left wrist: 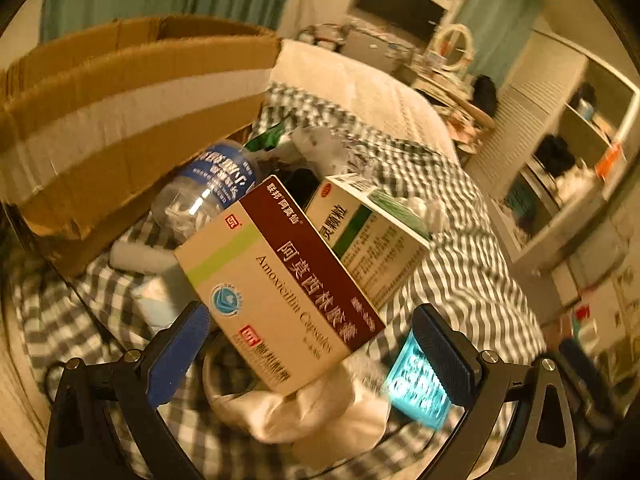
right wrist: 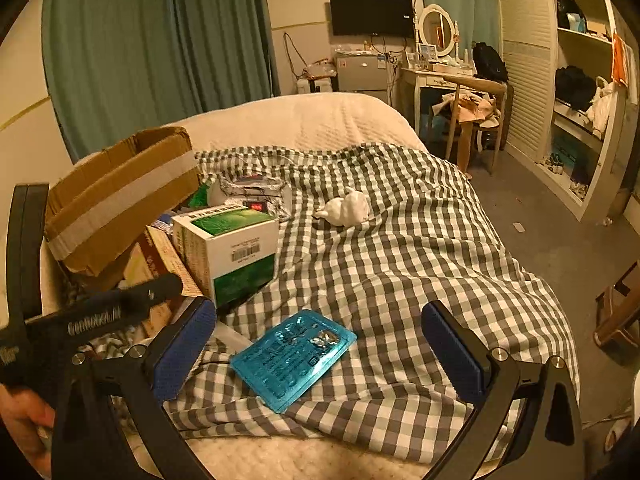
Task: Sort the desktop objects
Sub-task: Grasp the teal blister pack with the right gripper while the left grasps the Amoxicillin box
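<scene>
While the left wrist view is blurred and tilted, you can still read the clutter: a taped cardboard box (left wrist: 132, 120) fills the upper left, a clear water bottle (left wrist: 204, 192) with a blue label lies below its flap, and a green-and-white medicine box (left wrist: 372, 240) sits on the checked cloth (left wrist: 472, 272) just behind the amoxicillin box (left wrist: 276, 292). A crumpled white tissue (left wrist: 316, 408) lies under that box's near end. Your left gripper (left wrist: 312, 344) is spread wide, its blue pads either side of the amoxicillin box; whether either pad touches the box cannot be told. The box is cream and maroon, tilted, long axis running away from you. A teal blister pack (left wrist: 416, 388) shows just inside the right finger.

In the right wrist view, the cardboard box (right wrist: 120, 196) stands at left on the cloth (right wrist: 400, 248), the medicine box (right wrist: 228, 248) beside it, silver foil packaging (right wrist: 256, 192) behind, and a white crumpled tissue (right wrist: 346, 208) further up the bed. The left gripper's black body (right wrist: 92, 320) crosses the lower left, a hand (right wrist: 24, 424) under it. Your right gripper (right wrist: 320, 344) hovers with jaws wide apart, holding nothing. The blister pack (right wrist: 294, 356) lies flat on the cloth between the fingers, clear of both pads, some foil cells visible.
</scene>
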### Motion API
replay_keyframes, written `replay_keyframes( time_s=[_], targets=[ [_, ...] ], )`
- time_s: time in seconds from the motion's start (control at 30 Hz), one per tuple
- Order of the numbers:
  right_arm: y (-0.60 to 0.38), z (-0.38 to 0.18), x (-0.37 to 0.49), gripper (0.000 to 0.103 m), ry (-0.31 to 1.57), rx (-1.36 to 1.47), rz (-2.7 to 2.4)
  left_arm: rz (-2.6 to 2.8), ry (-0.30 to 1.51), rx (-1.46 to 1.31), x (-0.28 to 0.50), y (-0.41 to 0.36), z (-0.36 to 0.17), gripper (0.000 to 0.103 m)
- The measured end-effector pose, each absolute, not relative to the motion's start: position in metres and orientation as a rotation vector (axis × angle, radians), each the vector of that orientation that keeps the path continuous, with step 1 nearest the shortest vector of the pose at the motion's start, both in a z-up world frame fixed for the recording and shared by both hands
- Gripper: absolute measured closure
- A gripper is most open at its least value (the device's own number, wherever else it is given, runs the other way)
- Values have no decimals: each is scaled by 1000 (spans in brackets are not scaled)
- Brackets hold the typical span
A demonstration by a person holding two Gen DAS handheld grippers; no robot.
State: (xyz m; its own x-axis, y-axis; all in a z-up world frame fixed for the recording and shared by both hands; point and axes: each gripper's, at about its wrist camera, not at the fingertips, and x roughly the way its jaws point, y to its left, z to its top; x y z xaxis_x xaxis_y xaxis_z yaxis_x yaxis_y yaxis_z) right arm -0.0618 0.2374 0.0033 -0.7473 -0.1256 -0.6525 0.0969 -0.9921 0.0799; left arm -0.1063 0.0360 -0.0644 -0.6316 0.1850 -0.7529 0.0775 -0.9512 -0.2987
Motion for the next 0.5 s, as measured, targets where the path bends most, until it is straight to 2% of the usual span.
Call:
replay_keyframes(
  time_s=[0.17, 0.3, 0.33, 0.4, 0.5],
  targets=[
    [225, -2, -66, 1, 85, 1068, -2864, 2848, -580, -1367, -114, 35, -76, 0],
    [216, -16, -77, 0, 67, 1153, -2780, 2767, -769, -1466, -129, 27, -96, 0],
    [214, -22, -80, 0, 55, 1190, -2750, 2753, -806, -1488, -133, 24, -102, 1],
    [213, -30, -84, 0, 51, 1237, -2730, 2755, -844, -1479, -135, 20, -103, 14],
    [213, -45, -93, 0, 24, 1333, -2703, 2755, -833, -1482, -136, 17, -101, 15]
  ],
)
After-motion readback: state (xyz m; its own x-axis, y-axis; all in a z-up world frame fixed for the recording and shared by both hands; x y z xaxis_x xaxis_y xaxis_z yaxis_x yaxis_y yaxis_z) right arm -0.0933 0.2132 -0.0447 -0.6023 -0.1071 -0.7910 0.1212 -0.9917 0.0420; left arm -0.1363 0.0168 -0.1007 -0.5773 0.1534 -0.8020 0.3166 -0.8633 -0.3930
